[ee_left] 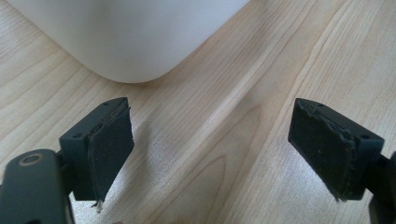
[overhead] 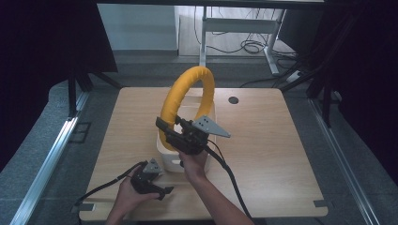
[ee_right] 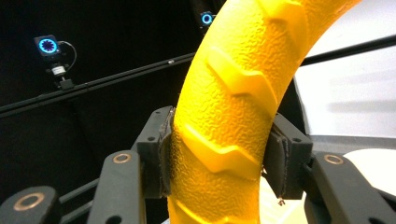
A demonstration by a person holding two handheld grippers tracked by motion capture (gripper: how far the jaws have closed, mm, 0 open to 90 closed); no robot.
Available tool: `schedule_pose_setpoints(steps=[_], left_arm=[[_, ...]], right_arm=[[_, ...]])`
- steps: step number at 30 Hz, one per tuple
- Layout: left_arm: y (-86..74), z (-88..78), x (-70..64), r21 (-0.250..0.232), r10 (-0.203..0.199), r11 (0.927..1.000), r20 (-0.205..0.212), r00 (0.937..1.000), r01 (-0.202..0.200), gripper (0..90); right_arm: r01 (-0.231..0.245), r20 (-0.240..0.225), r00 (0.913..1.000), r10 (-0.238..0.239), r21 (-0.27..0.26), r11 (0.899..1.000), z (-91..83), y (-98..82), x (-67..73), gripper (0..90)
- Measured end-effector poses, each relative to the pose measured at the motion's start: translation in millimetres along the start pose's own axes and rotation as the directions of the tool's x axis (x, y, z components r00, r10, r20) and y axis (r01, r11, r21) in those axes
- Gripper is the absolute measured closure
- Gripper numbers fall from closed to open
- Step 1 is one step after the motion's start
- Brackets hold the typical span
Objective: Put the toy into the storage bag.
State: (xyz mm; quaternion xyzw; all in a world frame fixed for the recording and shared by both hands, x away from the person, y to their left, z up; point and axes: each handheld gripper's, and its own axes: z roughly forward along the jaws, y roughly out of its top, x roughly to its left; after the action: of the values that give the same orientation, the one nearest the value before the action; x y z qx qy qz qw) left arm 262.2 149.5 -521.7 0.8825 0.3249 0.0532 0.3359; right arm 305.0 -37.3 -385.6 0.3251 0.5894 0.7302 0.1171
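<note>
Two grippers: both in frame over a pale wooden surface (overhead: 263, 140); landmark is the white tub (overhead: 170, 157) near the middle of it.
Left gripper (overhead: 157, 186): nearest the person, low over the surface, just in front of the tub's near left corner. Jaws spread wide, nothing between the pads; in the left gripper view bare wood grain lies between them and the tub's rounded corner (ee_left: 130, 42) sits just beyond.
Left hand (overhead: 129, 194): wrapped round the gripper body, cable trailing off to the left of the tub.
Right gripper (overhead: 170, 133): raised at the tub's near rim, grey three-cornered plate pointing right. Clenched on the yellow ring (overhead: 187, 101); in the right gripper view both pads (ee_right: 164, 158) press flat against the ring's sides (ee_right: 229, 107).
Right hand (overhead: 193, 164): under the gripper, just in front of the tub's near wall.
Yellow ring: tyre-like, pebbled skin with raised chevron treads. Stands upright on edge, lower part down inside the tub, top arc well above the rim. Held at its near lower left part.
Beyond the tub: a round dark grommet (overhead: 233, 100) in the surface, right of the ring's top.
</note>
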Motion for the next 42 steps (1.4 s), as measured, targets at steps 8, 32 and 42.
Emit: schedule_pose_setpoints(steps=[8, 32, 42], left_arm=[[0.1, -0.2, 0.4, 0.001, 0.006, 1.0, -0.003, 1.0, -0.006, 14.2], [-0.3, 2.5, -0.4, 0.006, 0.0, 1.0, 0.003, 1.0, 0.0, 14.0], [-0.3, 2.6, -0.3, 0.008, 0.0, 1.0, 0.005, 1.0, 0.0, 14.0]], right_arm=[[-0.015, 0.008, 0.9999, 0.015, 0.017, 1.0, 1.1, -12.2, -0.9, 49.1], [-0.058, 0.043, 0.9976, 0.055, 0.085, 0.995, -4.9, -29.2, -9.2, 48.2], [-0.06, 0.045, 0.9975, 0.055, 0.112, 0.992, -5.5, -29.3, -12.8, 46.6]])
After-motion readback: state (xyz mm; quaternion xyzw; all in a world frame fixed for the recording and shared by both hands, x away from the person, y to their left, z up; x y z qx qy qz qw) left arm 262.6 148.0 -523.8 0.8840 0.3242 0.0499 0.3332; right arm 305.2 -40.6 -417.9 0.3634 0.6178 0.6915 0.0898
